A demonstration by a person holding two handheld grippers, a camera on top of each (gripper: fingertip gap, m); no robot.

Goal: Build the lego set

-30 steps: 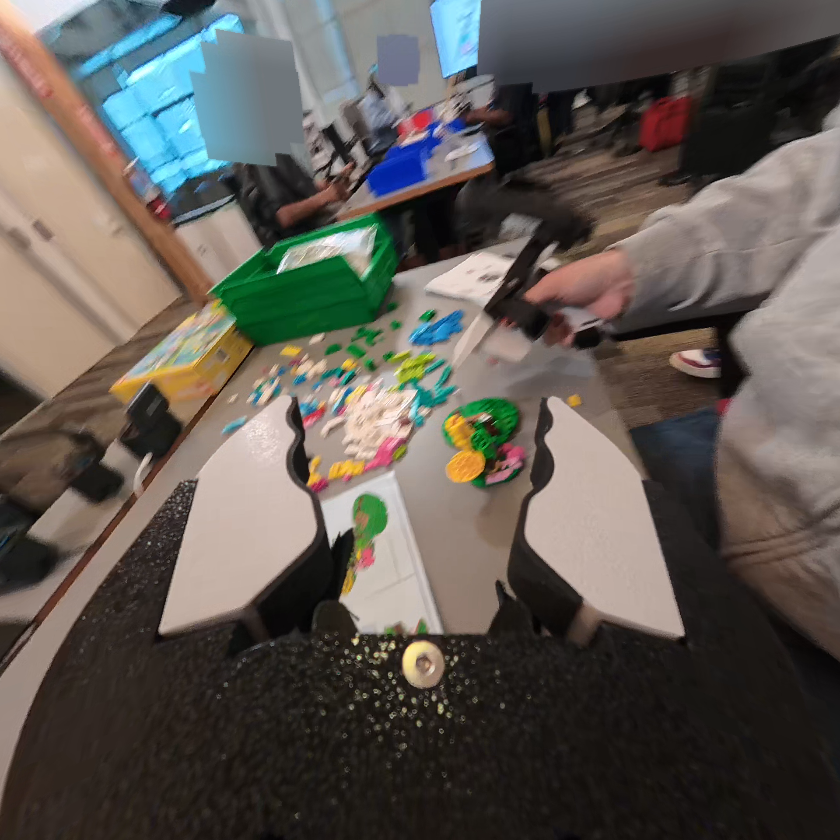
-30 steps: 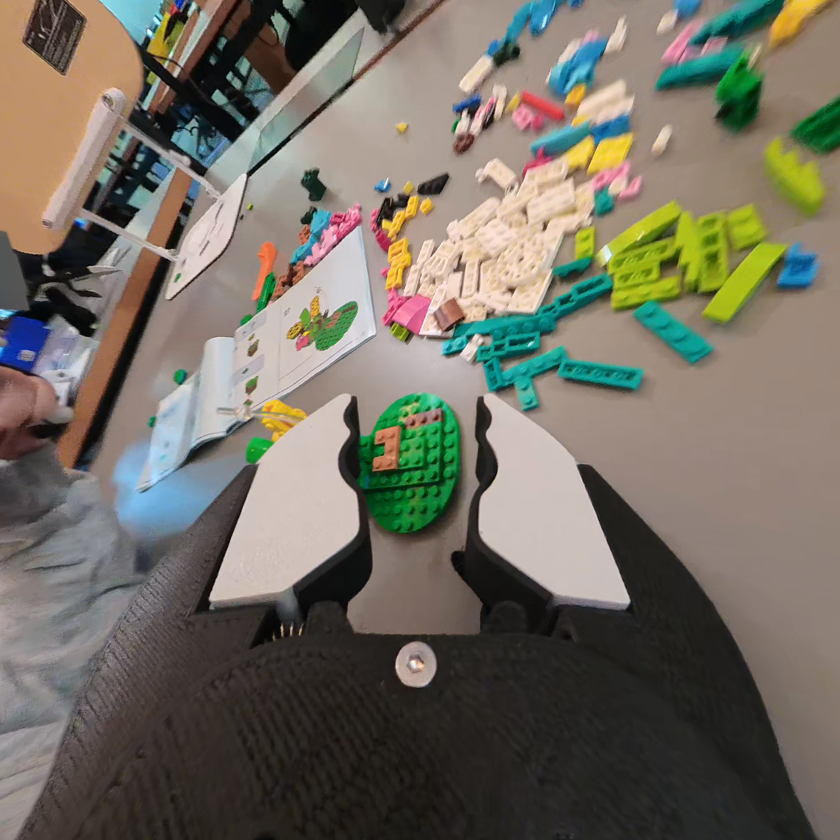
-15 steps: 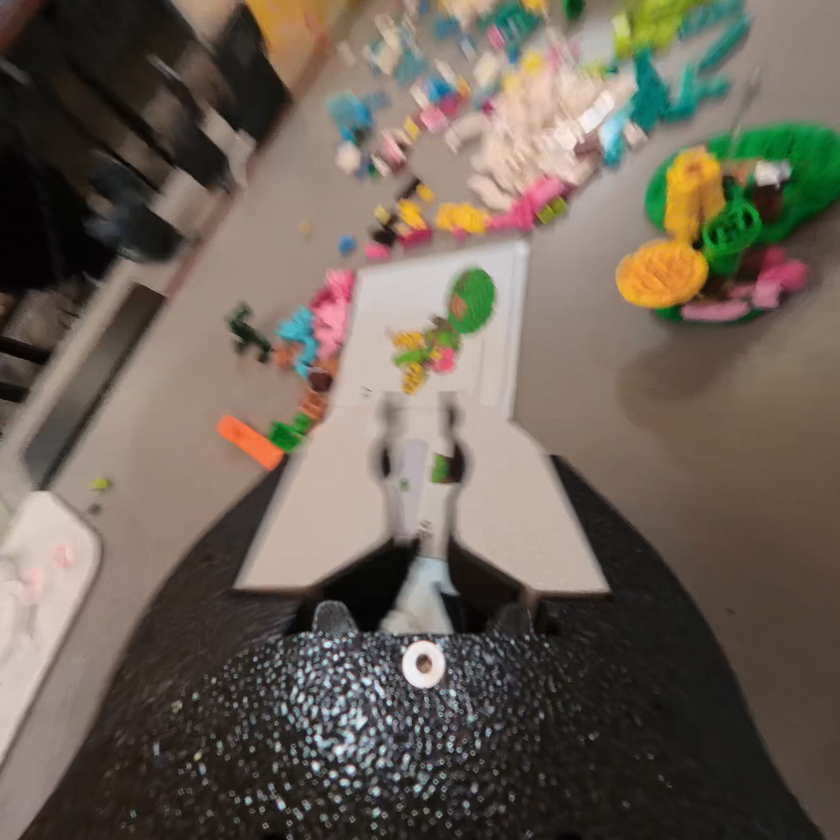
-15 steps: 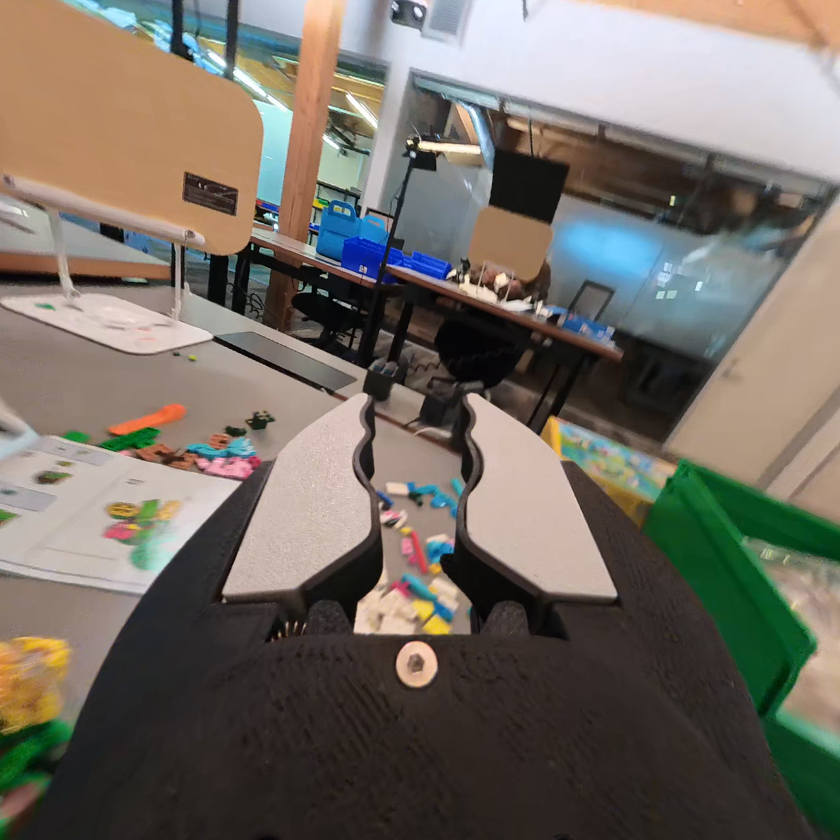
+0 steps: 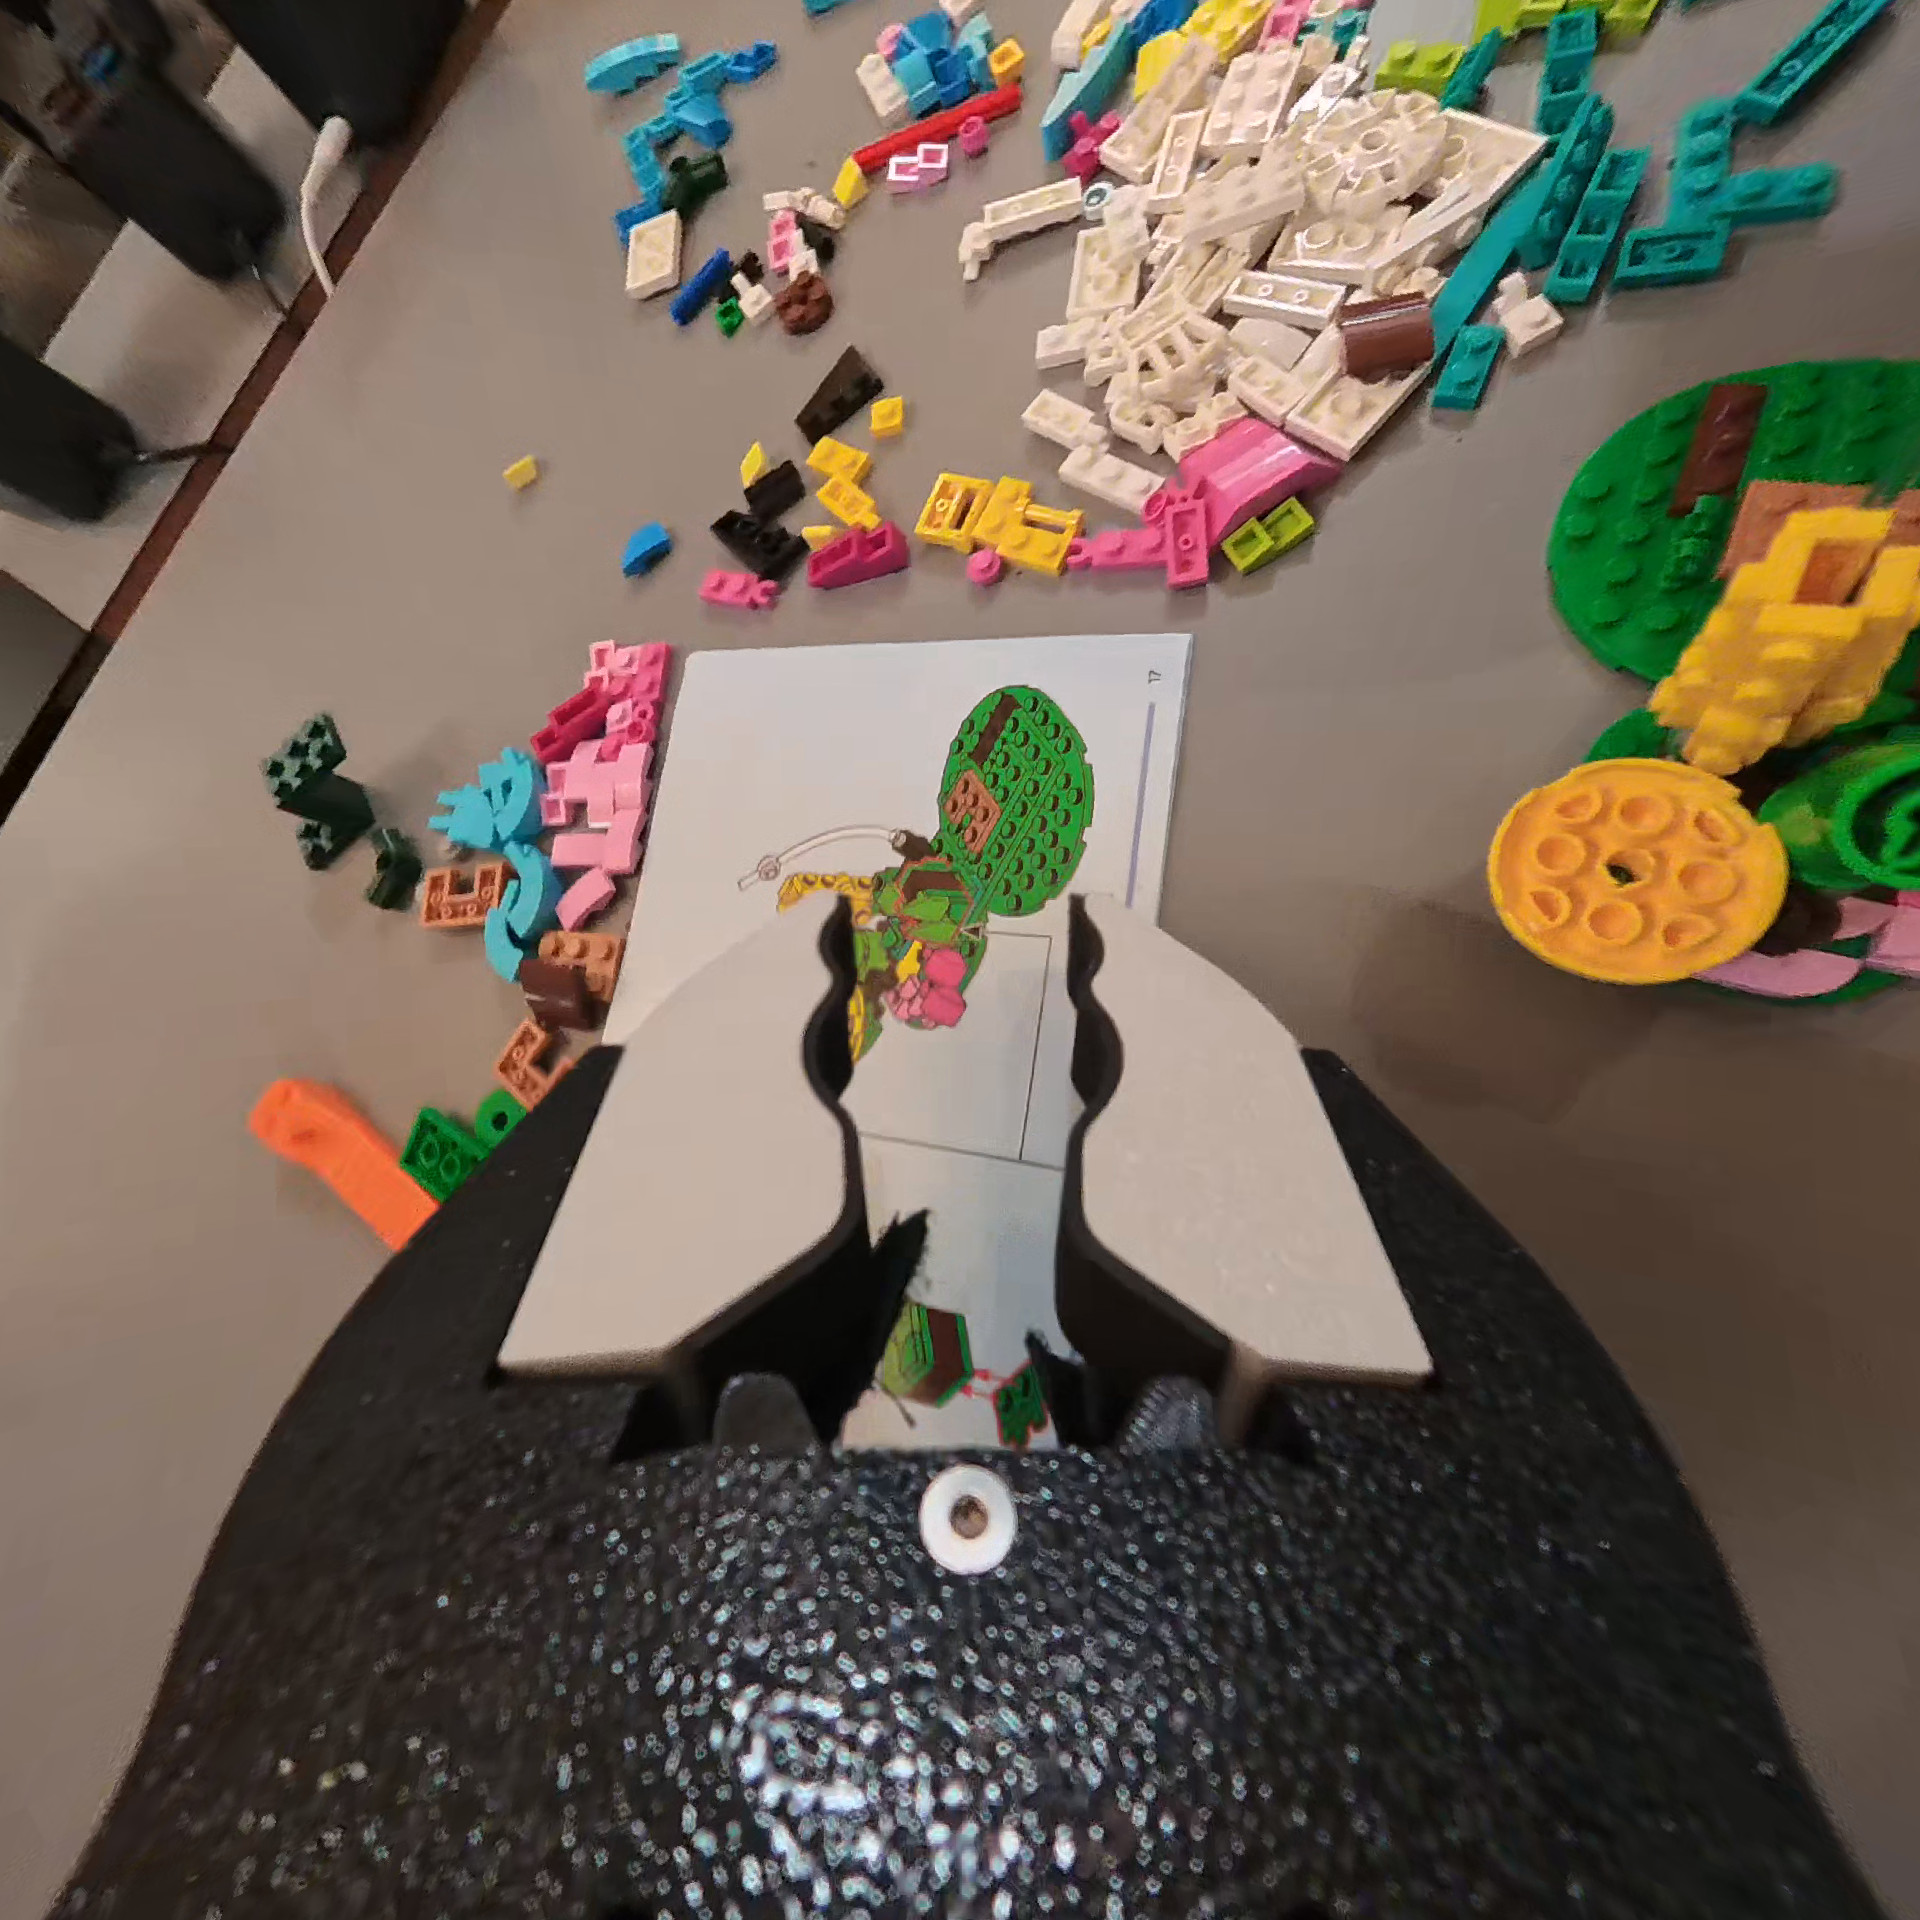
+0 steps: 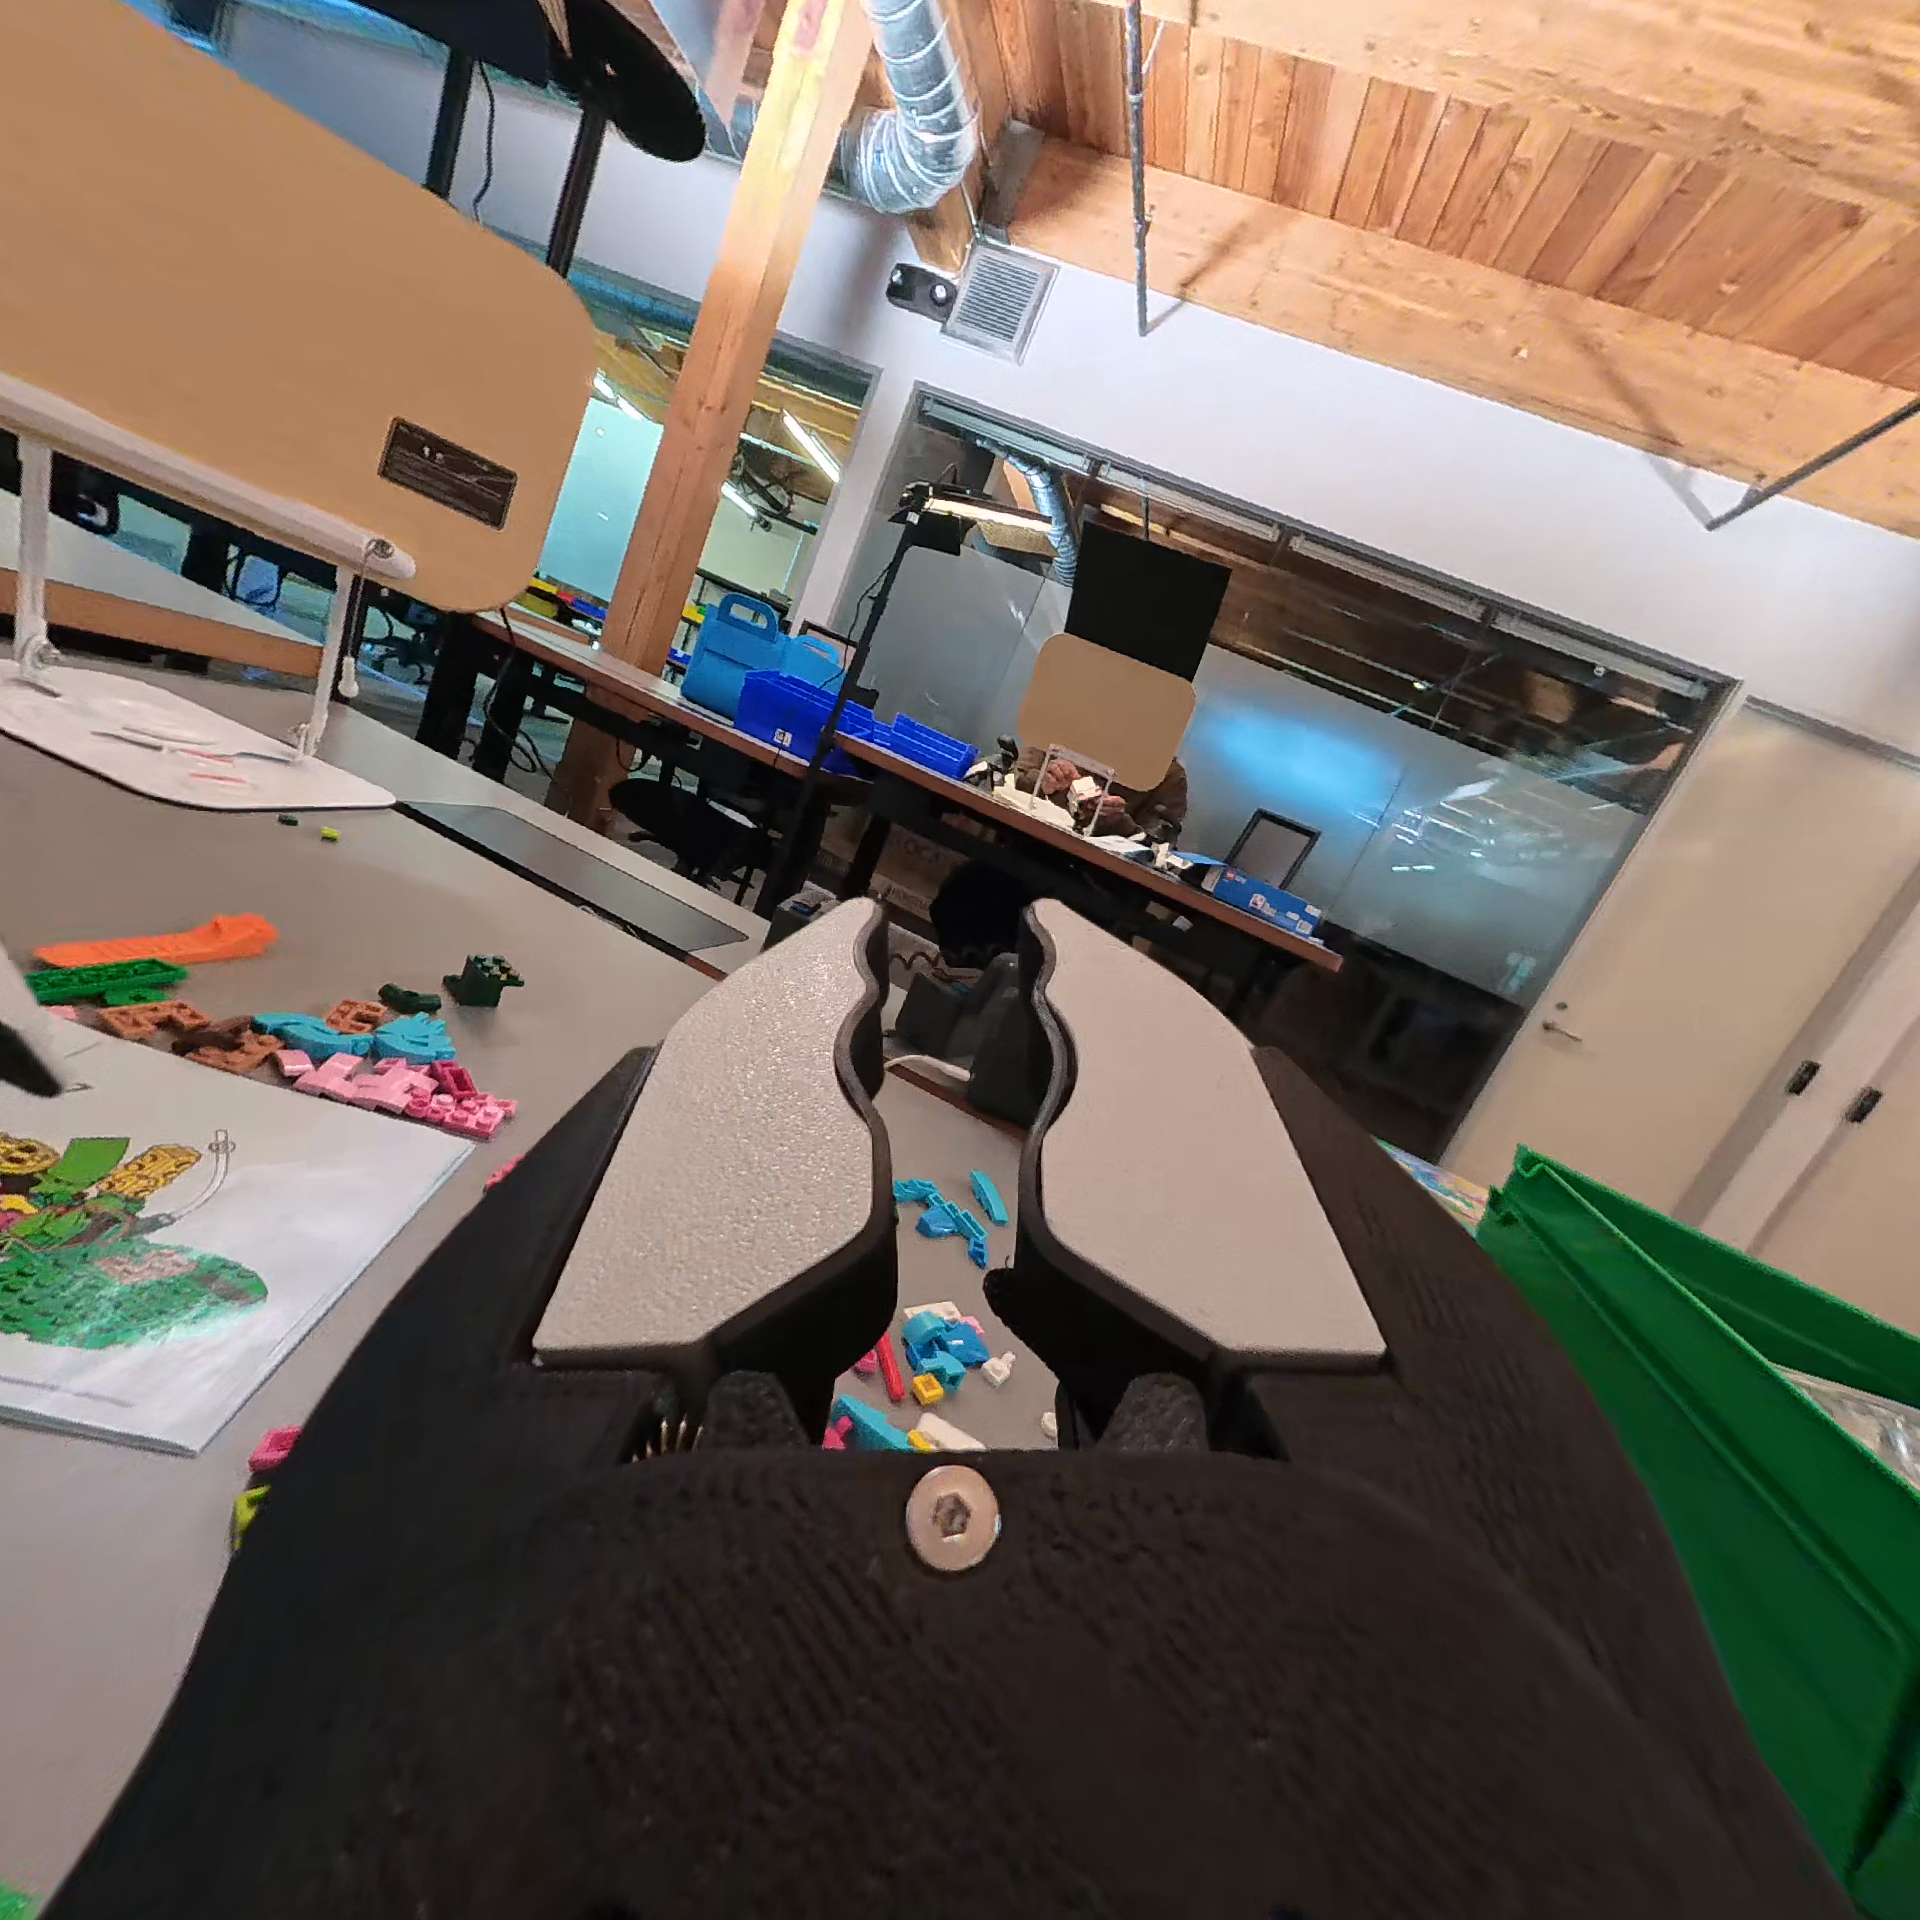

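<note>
**Both grippers bare above brick table**

Left gripper [image 5: 951,914]: fingers apart, nothing held, over the instruction booklet [image 5: 862,748] beside pink bricks [image 5: 608,769]. Right gripper [image 6: 951,925]: narrow gap, nothing held, raised above the grey table [image 6: 312,894]; green bin [image 6: 1704,1382] at right.

Printed page number in the upper right corner of the open instruction booklet [image 5: 914,748] — legible, not copied. Dark plate with pale lettering on the tan board [image 6: 448,486] — too small to read. Small white label on a blue bin [image 6: 784,736], print on a blue box [image 6: 1262,909] — unreadable.
</note>
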